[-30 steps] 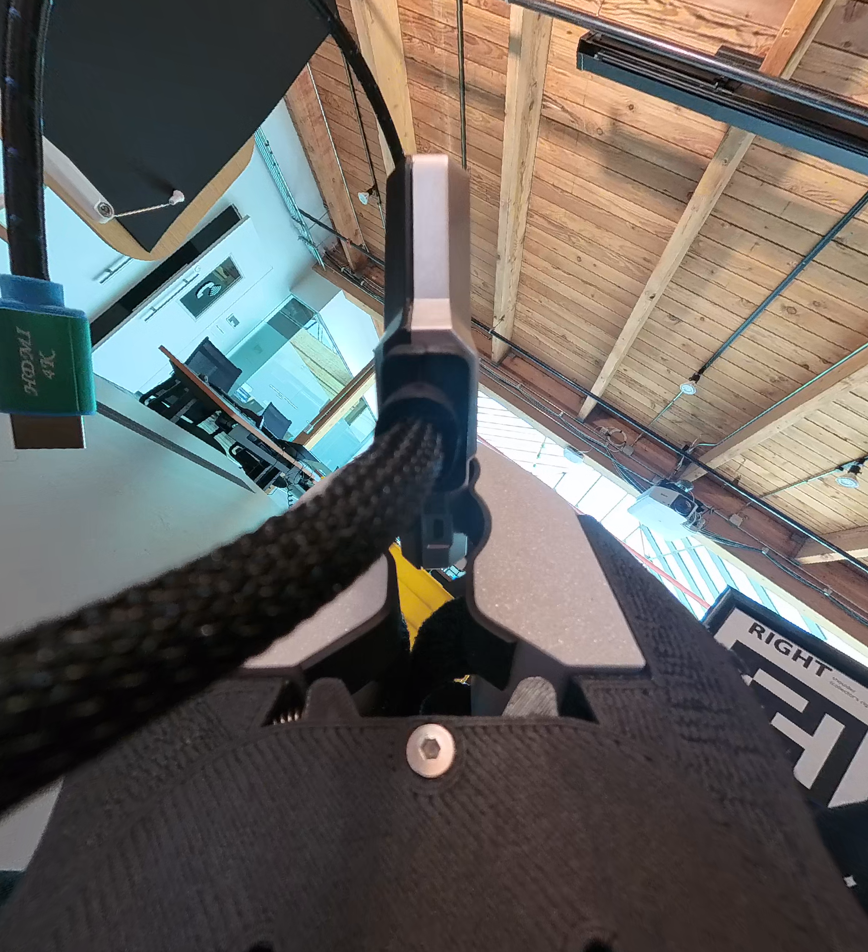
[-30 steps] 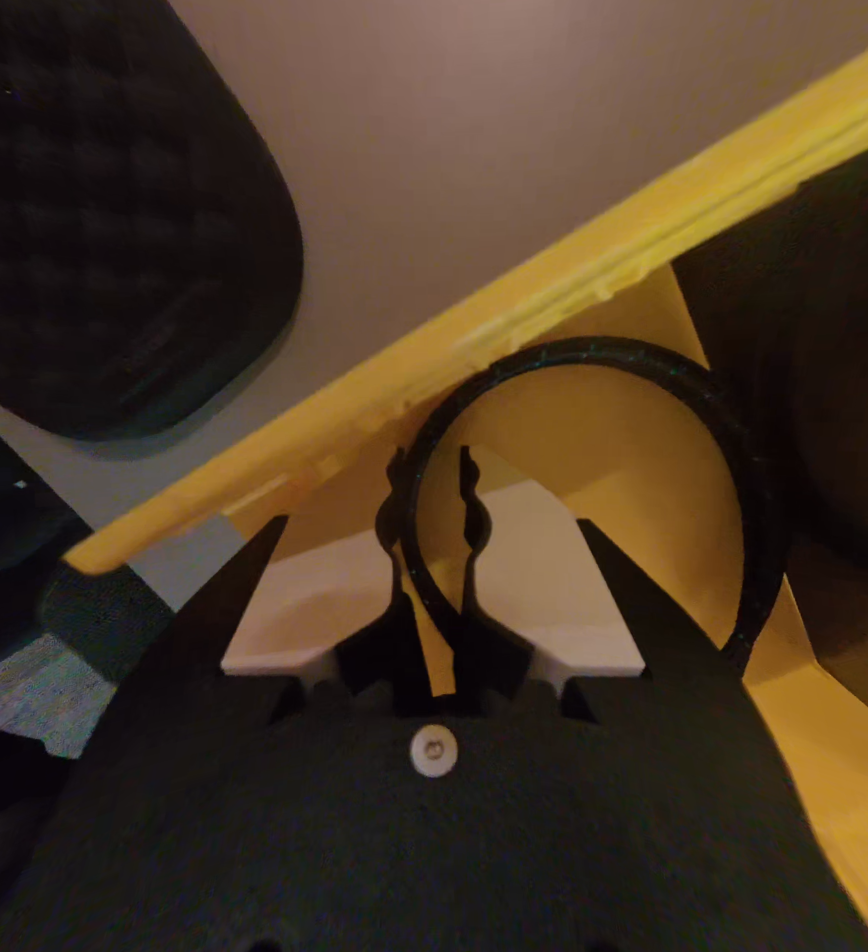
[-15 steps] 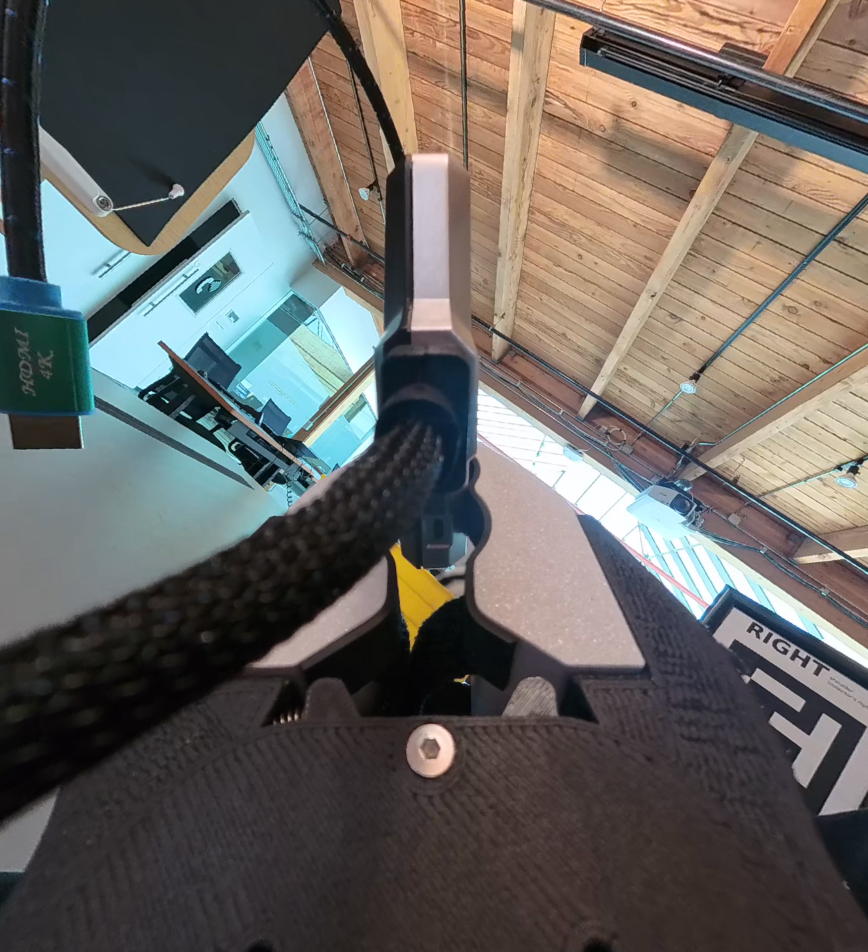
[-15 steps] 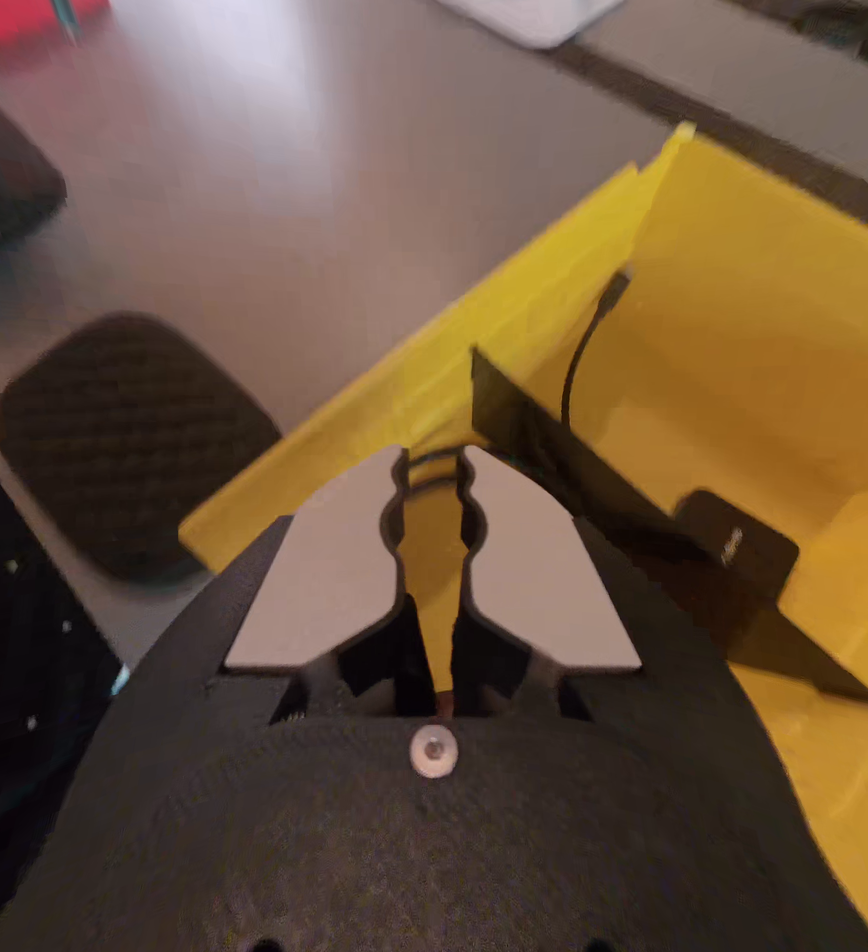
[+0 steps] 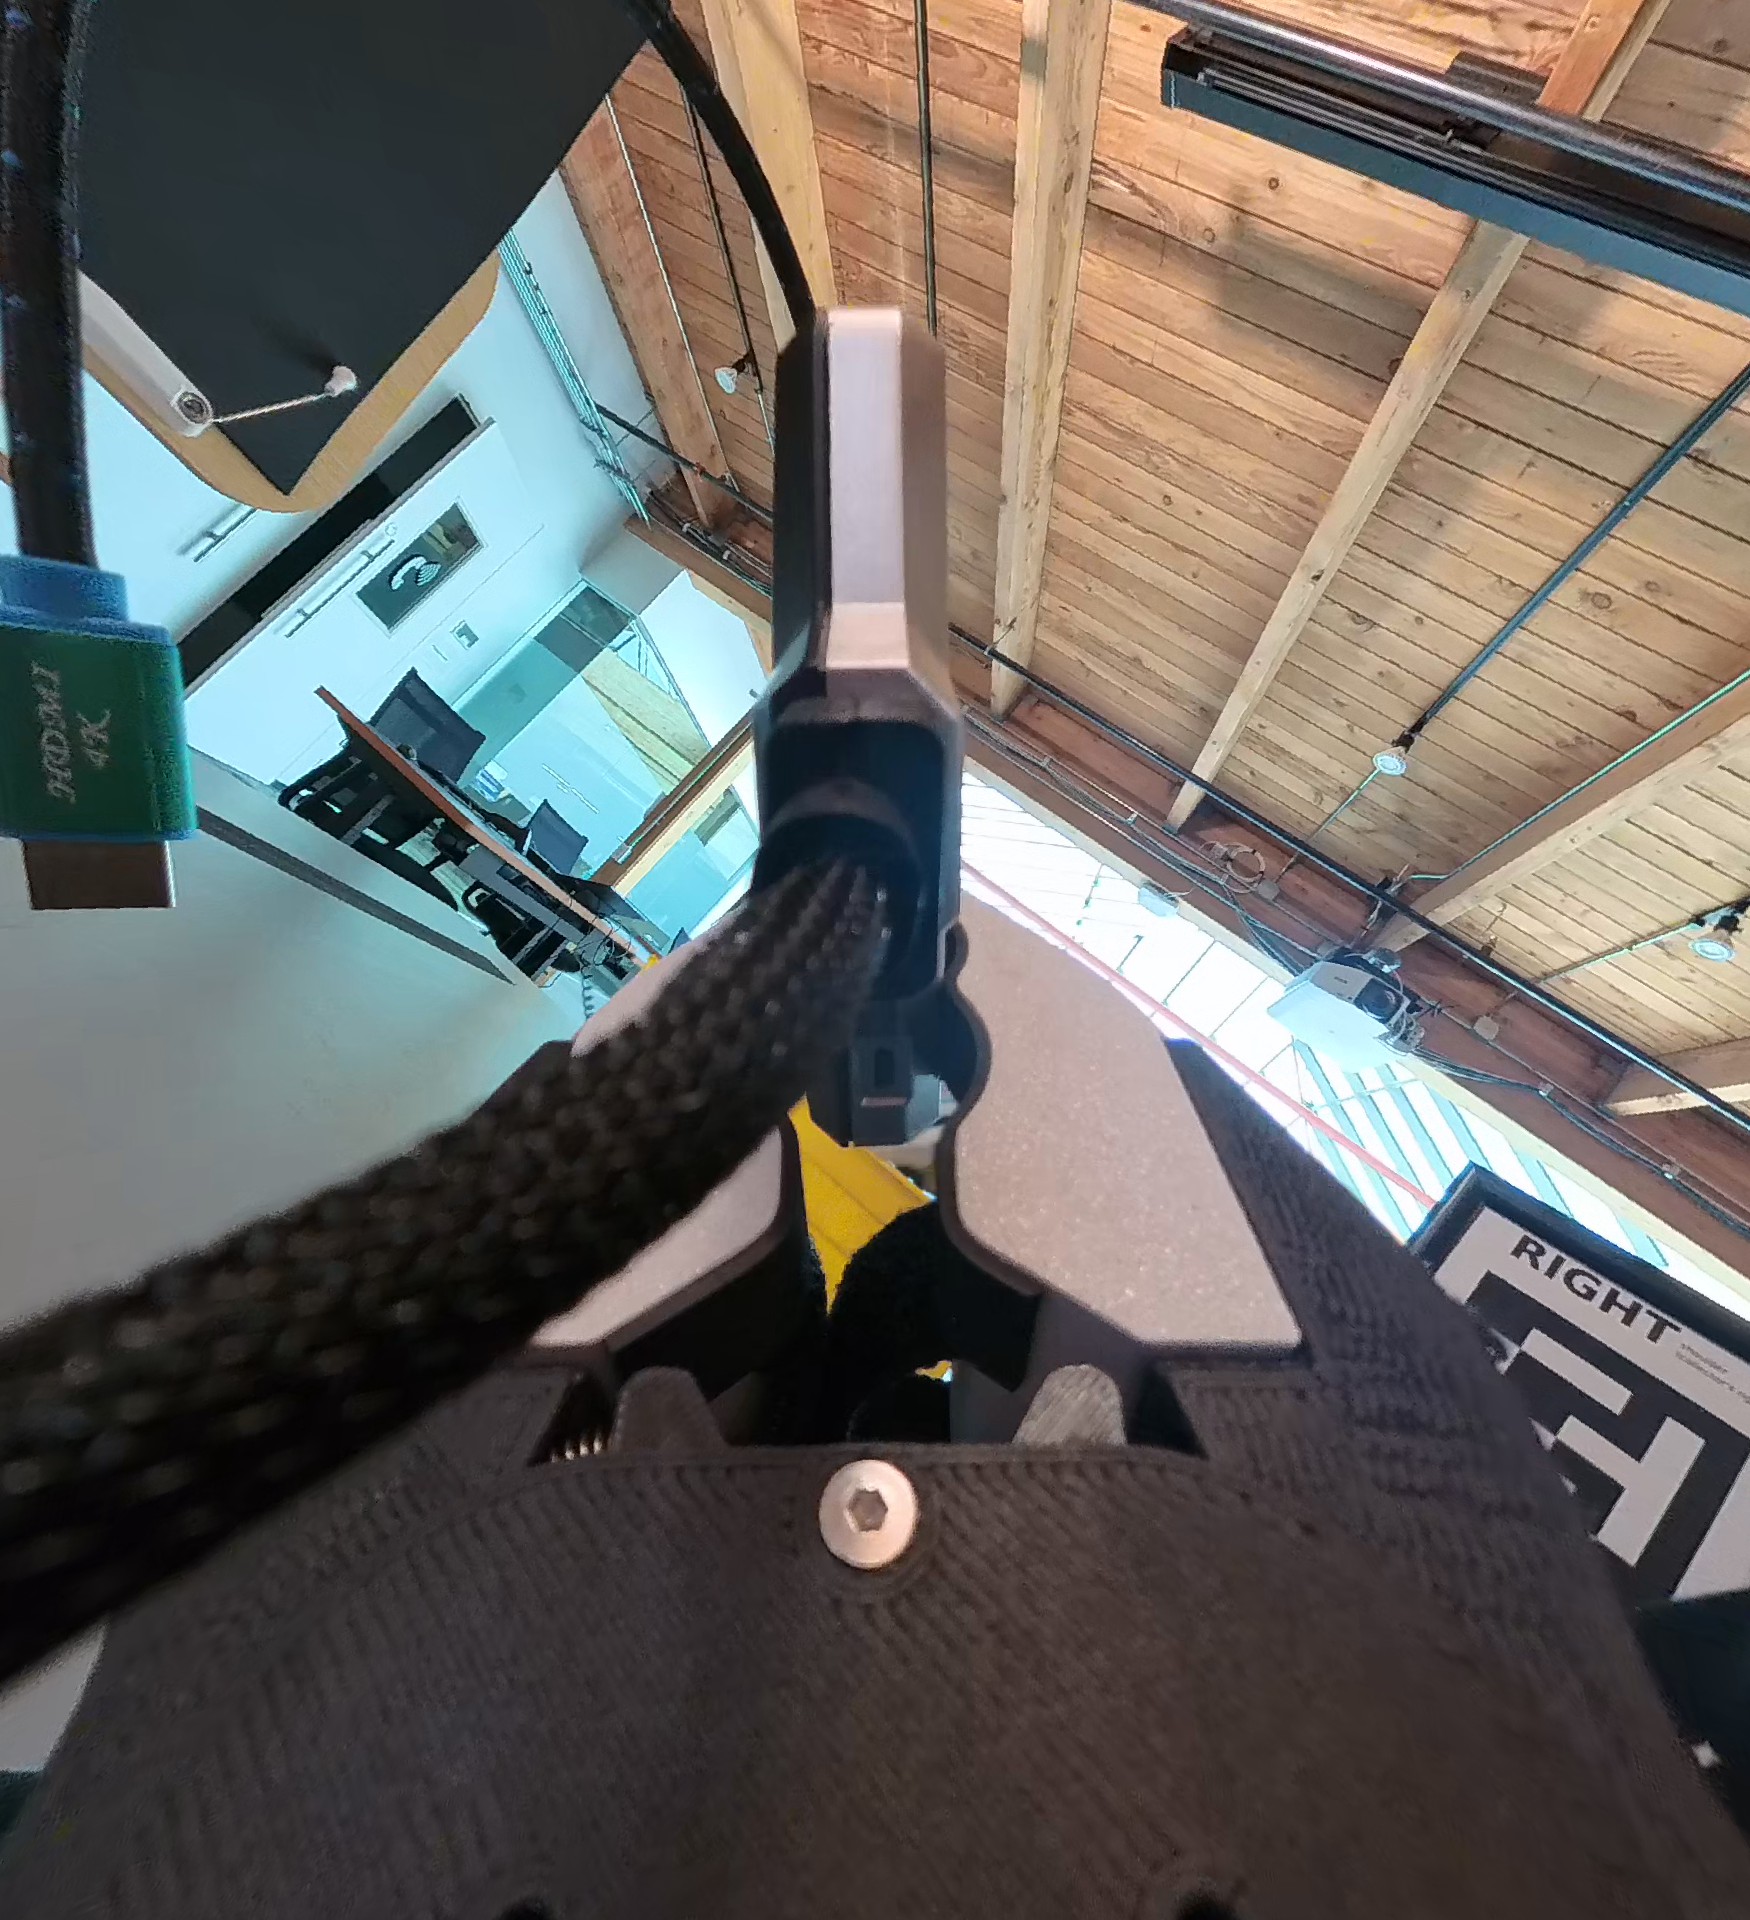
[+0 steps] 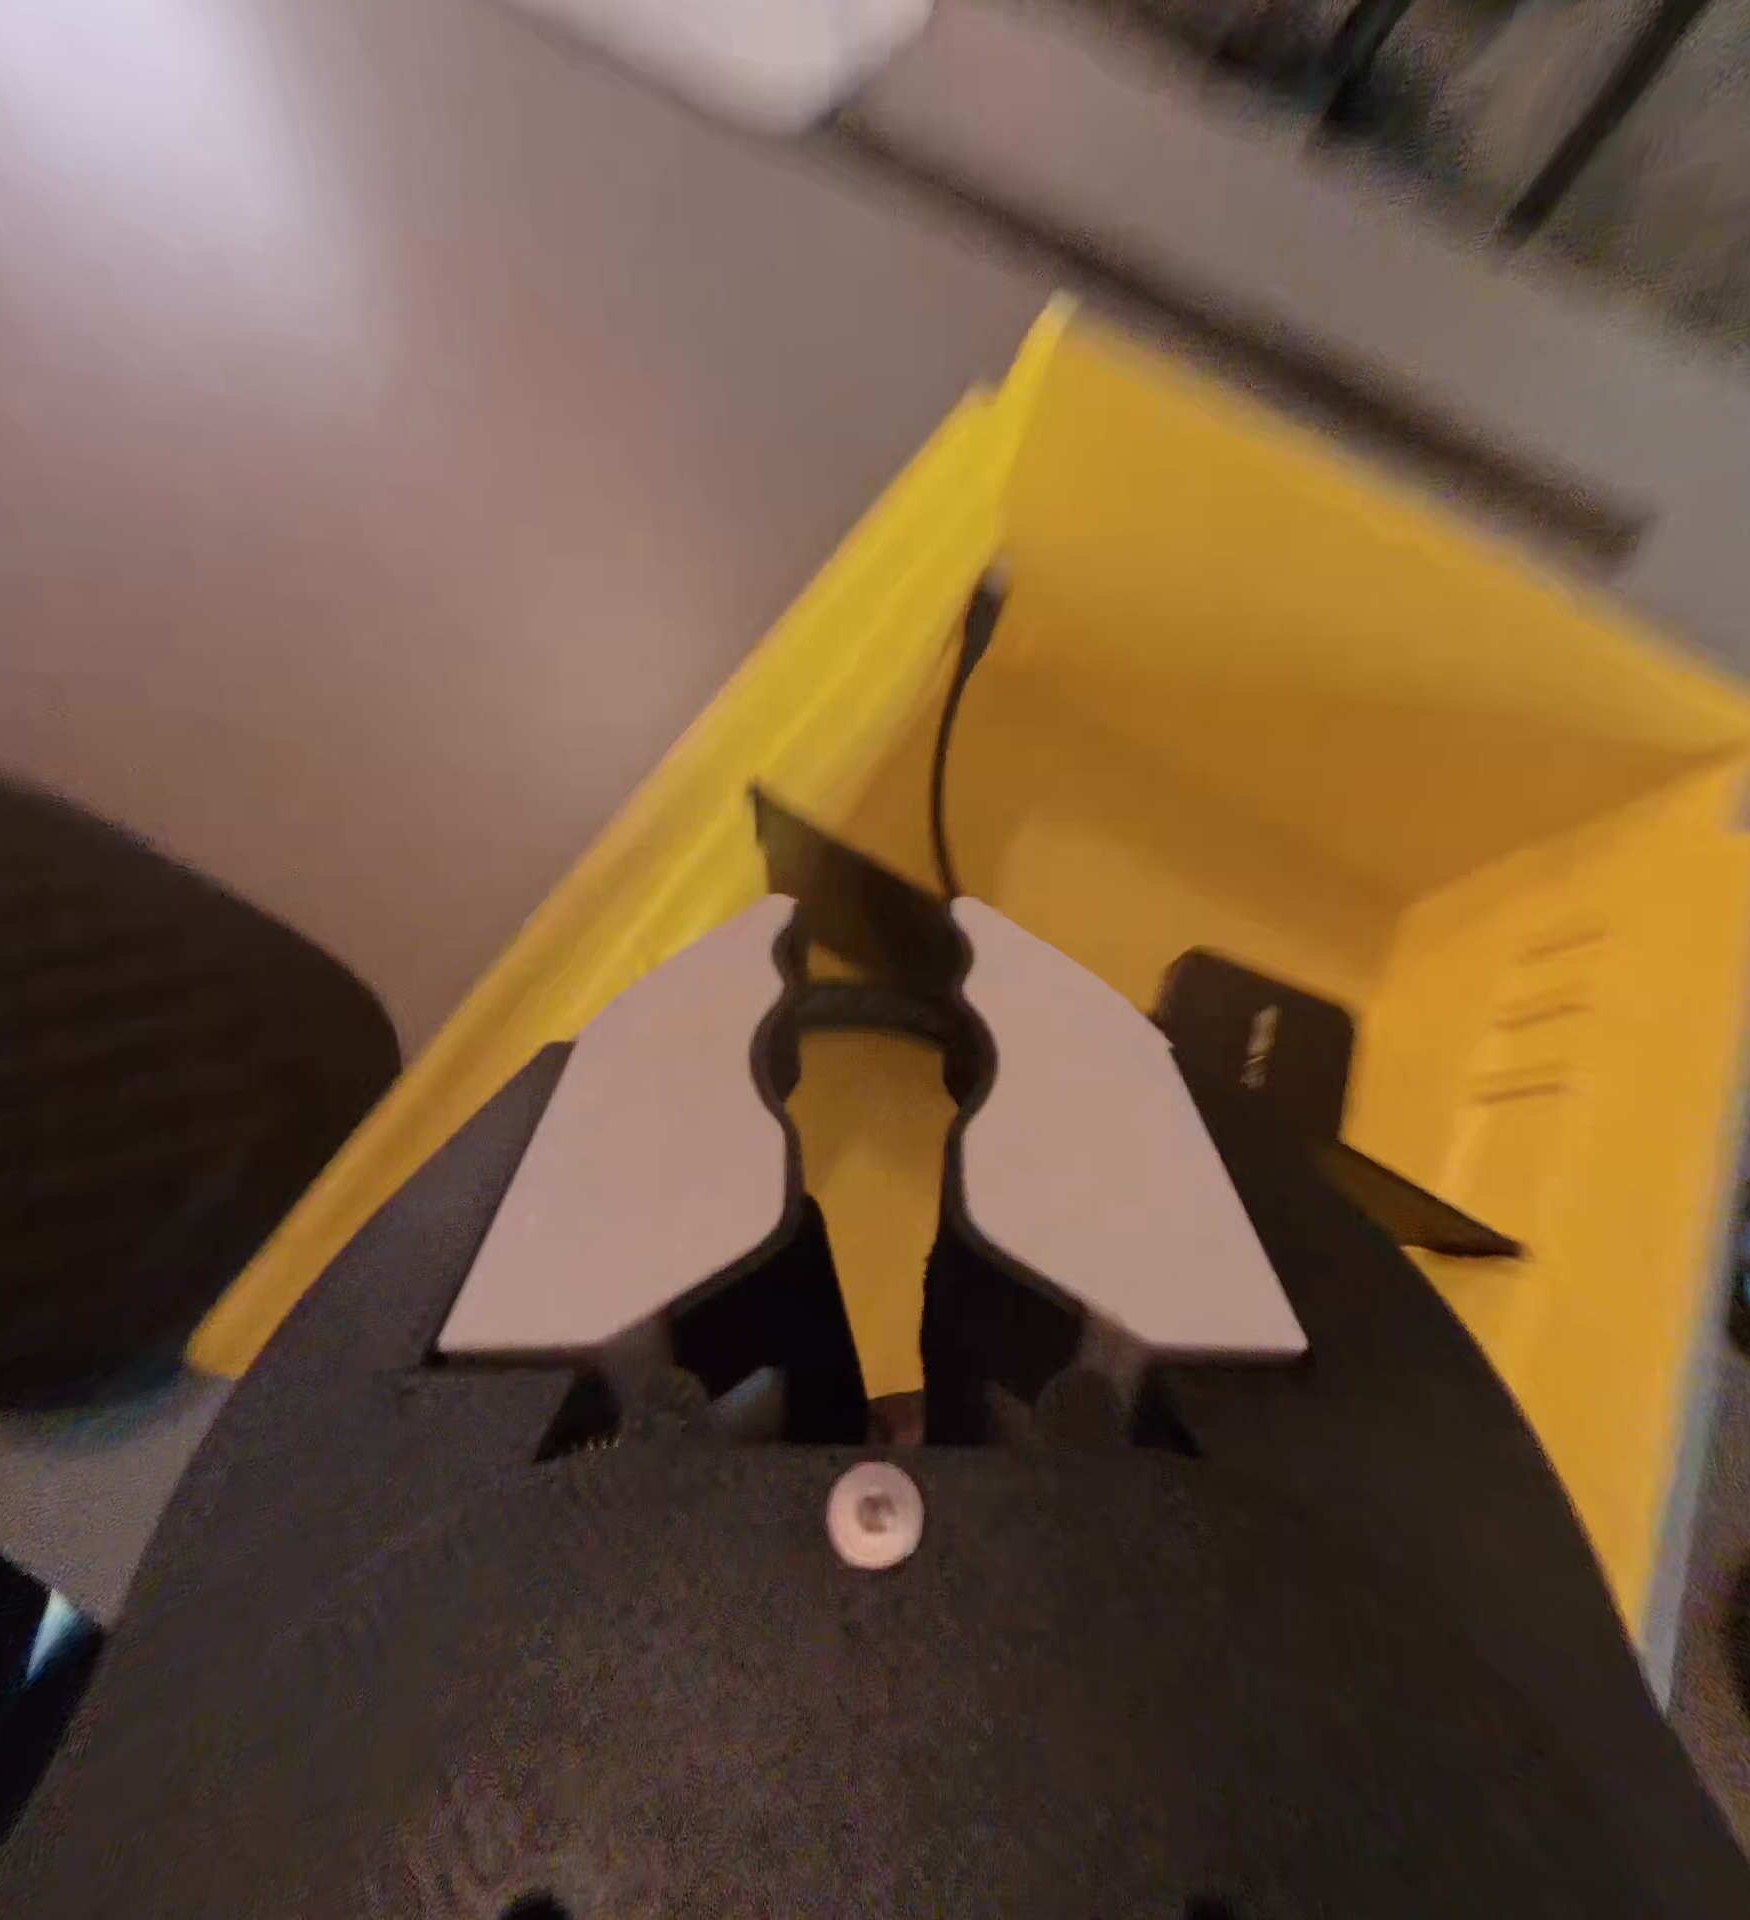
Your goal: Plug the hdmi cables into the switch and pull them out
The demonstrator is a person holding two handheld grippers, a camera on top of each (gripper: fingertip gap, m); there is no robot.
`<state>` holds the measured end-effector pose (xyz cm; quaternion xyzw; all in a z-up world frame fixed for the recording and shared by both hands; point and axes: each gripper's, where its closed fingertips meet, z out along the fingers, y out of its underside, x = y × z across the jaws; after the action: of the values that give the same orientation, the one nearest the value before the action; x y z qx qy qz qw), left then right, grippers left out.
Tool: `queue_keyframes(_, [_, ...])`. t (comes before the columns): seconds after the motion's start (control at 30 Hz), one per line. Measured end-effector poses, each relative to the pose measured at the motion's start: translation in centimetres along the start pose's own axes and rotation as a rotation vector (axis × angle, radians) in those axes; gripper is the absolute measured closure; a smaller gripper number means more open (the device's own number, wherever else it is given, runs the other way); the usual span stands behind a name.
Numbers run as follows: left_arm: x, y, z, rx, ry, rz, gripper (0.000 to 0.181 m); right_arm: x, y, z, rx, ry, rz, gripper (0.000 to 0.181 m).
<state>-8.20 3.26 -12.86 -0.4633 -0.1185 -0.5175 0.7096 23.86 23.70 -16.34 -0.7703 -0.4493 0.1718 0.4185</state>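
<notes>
In the left wrist view my left gripper [image 5: 881, 997] points up at the ceiling. It is shut on the base of a flat grey and black device [image 5: 871, 540], seen edge-on, which looks like the switch. A thick black braided cable [image 5: 538, 1174] runs from it to the lower left. A green HDMI plug [image 5: 71, 727] hangs free at the left. In the blurred right wrist view my right gripper [image 6: 876, 925] is above a yellow bin [image 6: 1266, 623], jaws a little apart. A thin black cable [image 6: 944, 769] crosses the gap. I cannot tell if it is held.
The yellow bin holds a black flat sheet [image 6: 850, 862] and a small black box [image 6: 1255, 1029]. A black padded oval [image 6: 102, 1091] lies on the grey table [image 6: 435, 416] left of the bin. A black-and-white marker plate [image 5: 1629, 1392] shows at the lower right in the left wrist view.
My right gripper has risen from deep inside the yellow bin to above it, and its jaws stand slightly wider. My left gripper still holds the device; the green plug swings slightly.
</notes>
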Motion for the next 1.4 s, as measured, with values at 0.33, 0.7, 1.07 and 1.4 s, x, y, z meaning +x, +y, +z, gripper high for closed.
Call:
queue_keyframes(0.33, [1.8,-0.3,1.5,-0.04,0.035,0.106,0.16,-10.7,-12.7,-13.0,1.082,-0.191,0.074,0.088])
queue_keyframes(0.7, [6.7,2.5,5.6,-0.284,0.283,0.234,0.159,-27.6,-17.6,-0.6,1.016,-0.857,0.177,0.099])
queue_keyframes(1.07, [4.5,7.2,4.0,-0.505,0.251,0.183,0.16,-28.1,-15.8,2.4,0.946,-1.024,0.363,0.162])
queue_keyframes(1.4, [4.4,6.0,4.4,-0.397,0.221,0.216,0.133,-28.6,-15.0,2.4,0.944,-1.011,0.273,0.17])
